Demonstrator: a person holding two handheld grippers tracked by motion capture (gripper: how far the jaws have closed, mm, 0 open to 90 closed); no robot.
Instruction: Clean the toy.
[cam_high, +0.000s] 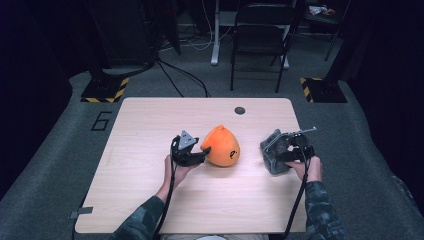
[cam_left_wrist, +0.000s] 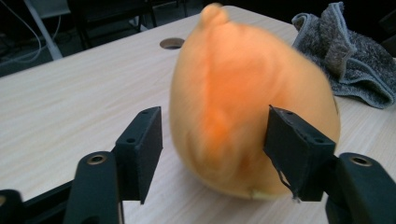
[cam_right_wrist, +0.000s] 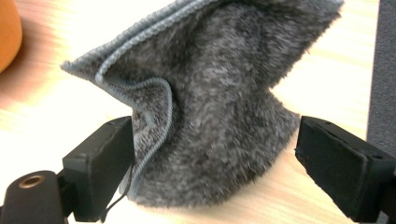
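Both tools open: left tool (cam_left_wrist: 215, 154) flanks orange plush (cam_left_wrist: 247, 102), seemingly untouched; right tool (cam_right_wrist: 215, 172) straddles grey cloth (cam_right_wrist: 219, 107)

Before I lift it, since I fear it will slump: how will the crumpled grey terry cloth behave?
The crumpled grey terry cloth would probably droop: it already lies in soft folds. Its fuzzy pile should resist slipping. Pushed, it likely bunches on the pale wooden table rather than sliding.

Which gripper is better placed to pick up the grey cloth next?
Right. The right gripper has its open jaws on either side of the crumpled grey cloth. The left gripper sits at the orange plush toy, farther away.
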